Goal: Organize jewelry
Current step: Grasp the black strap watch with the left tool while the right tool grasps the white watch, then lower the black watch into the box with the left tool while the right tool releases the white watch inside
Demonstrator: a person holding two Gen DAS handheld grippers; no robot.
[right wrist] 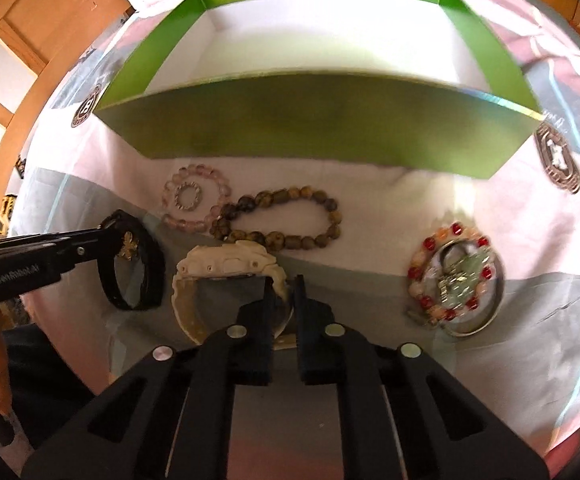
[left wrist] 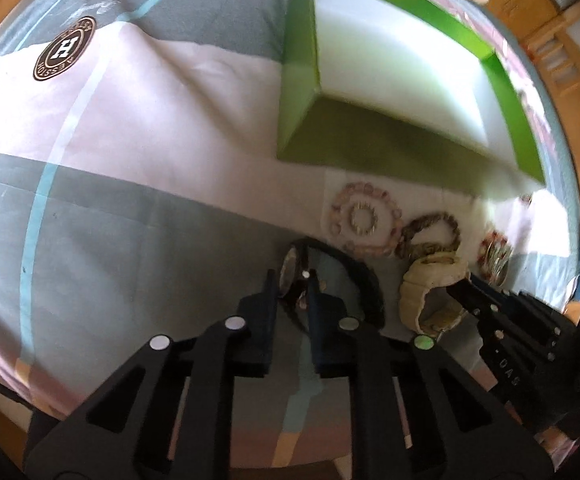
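Faintly, "GenRobot.AI" marks the left hand-held gripper (right wrist: 108, 240).

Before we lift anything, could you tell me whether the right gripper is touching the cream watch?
Touching: the right wrist view shows the right gripper closed on the cream watch band.

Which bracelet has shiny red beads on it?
The bead bracelet on the right, away from the others, lying on a metal ring. The pink bracelet and the brown bracelet have no red beads.
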